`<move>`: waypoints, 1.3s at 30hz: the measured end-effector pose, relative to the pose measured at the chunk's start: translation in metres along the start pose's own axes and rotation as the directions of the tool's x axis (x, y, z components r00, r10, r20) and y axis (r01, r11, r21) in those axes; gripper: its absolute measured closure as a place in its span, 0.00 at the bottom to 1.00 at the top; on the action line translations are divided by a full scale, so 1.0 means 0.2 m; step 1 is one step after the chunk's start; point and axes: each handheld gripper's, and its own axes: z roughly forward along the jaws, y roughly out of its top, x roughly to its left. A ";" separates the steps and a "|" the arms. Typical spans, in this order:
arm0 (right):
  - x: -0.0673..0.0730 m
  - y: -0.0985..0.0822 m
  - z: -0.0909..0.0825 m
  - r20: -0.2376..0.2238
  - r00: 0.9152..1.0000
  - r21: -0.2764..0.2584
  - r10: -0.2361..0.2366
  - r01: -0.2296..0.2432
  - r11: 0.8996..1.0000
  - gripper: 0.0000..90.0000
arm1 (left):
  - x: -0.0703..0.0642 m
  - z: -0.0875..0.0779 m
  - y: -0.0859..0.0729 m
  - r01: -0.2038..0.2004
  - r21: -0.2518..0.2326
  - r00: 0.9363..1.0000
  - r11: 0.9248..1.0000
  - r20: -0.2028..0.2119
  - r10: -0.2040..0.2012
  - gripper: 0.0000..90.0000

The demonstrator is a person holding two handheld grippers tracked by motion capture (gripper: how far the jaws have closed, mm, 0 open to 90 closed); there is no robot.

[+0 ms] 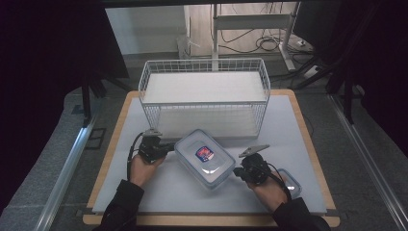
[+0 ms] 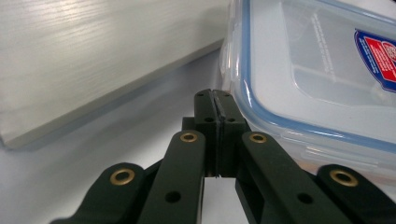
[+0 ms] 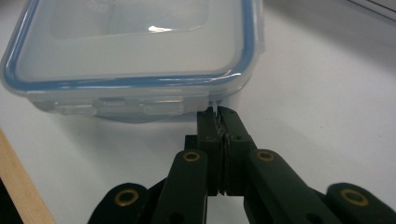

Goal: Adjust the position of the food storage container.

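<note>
White tabletop (image 1: pixel 159 192): wire basket (image 1: pixel 204 91) behind lidded container (image 1: pixel 204 158); both grippers' fingers pressed together, empty.

A laboratory-style recording bay. A white mat (image 1: pixel 288 144) covers a wooden table (image 1: pixel 111 144) that stands alone on grey carpet (image 1: pixel 57 159), flanked by metal rails (image 1: pixel 72 159) and enclosed by black curtains (image 1: pixel 43 57). Behind it, loose cables (image 1: pixel 260 45) trail across the floor around the metal legs of a stand (image 1: pixel 288 43). A white wire rack (image 1: pixel 204 94) sits on the mat as a prop.
</note>
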 end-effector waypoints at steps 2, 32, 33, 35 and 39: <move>-0.01 0.00 0.00 0.006 1.000 0.002 0.010 -0.010 1.000 0.98 | -0.01 -0.01 -0.01 0.001 0.005 1.000 1.000 0.003 -0.001 1.00; -0.12 0.13 0.07 0.071 0.997 0.025 -0.003 0.001 1.000 0.98 | -0.29 -0.21 -0.27 -0.009 0.085 0.999 0.996 0.047 0.005 0.98; -0.12 0.12 0.05 0.071 0.997 0.021 -0.006 0.005 1.000 0.98 | -0.30 -0.21 -0.28 -0.012 0.084 0.999 0.996 0.042 0.009 0.97; -0.10 0.10 0.00 0.076 0.997 0.015 -0.033 0.032 0.999 0.98 | -0.30 -0.22 -0.28 -0.018 0.084 0.999 0.996 0.033 0.016 0.95; -0.07 0.04 -0.11 0.051 0.997 -0.016 -0.050 0.051 0.999 0.99 | -0.30 -0.22 -0.28 -0.020 0.078 0.999 0.997 0.027 0.018 0.93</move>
